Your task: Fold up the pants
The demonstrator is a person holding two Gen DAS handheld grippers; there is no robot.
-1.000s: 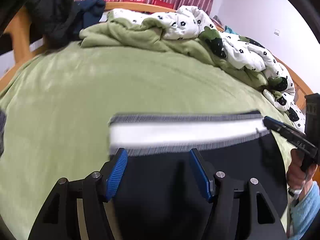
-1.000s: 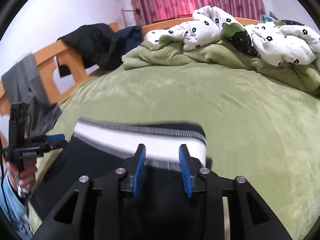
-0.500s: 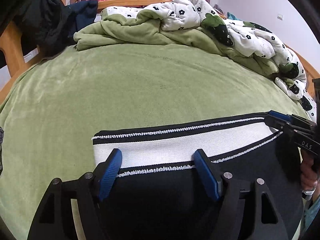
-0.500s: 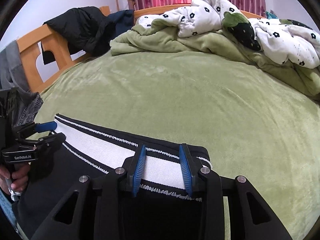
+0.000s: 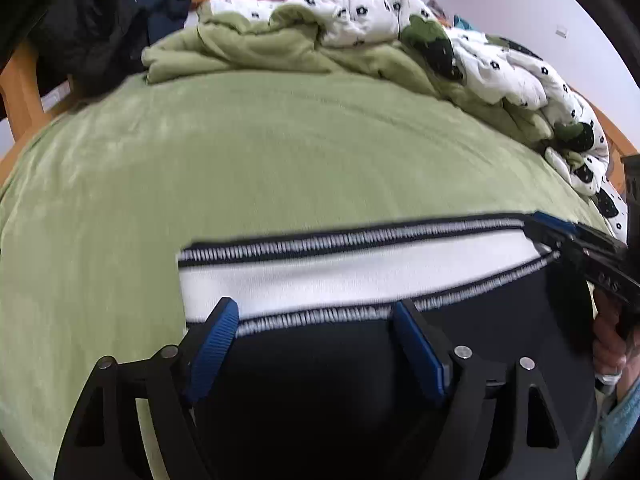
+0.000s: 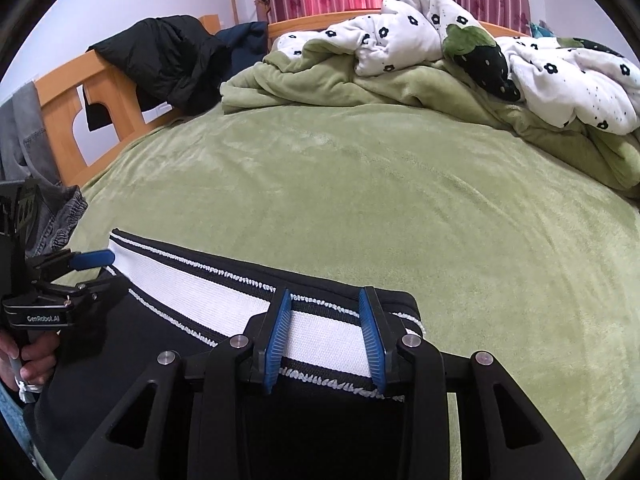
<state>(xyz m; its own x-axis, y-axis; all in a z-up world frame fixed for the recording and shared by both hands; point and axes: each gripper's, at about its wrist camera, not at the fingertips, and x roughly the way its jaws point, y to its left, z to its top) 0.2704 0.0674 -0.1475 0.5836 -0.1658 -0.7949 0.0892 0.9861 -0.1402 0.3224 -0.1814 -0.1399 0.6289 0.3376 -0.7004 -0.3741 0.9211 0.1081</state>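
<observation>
The black pants (image 5: 320, 380) with a white waistband (image 5: 340, 276) edged in black-and-white stitching lie across the near part of the green bed (image 5: 280, 152). My left gripper (image 5: 312, 312) stands open at the waistband's left end, the band between its blue pads. My right gripper (image 6: 324, 300) stands open at the waistband's right end (image 6: 320, 332), which lies between its blue pads. Each gripper shows in the other's view: the right one (image 5: 576, 244) at the band's right end, the left one (image 6: 80, 272) at its left corner. The pant legs are hidden below the grippers.
A crumpled green blanket (image 6: 320, 80) and a white flowered duvet (image 6: 560, 76) are piled at the far side of the bed. Dark jackets (image 6: 168, 60) hang over the wooden bed frame (image 6: 68, 120) at the left. Grey clothing (image 6: 44, 216) lies at the left edge.
The waistband came down from the air onto the bed. Both grippers moved with it, and their jaw widths look unchanged.
</observation>
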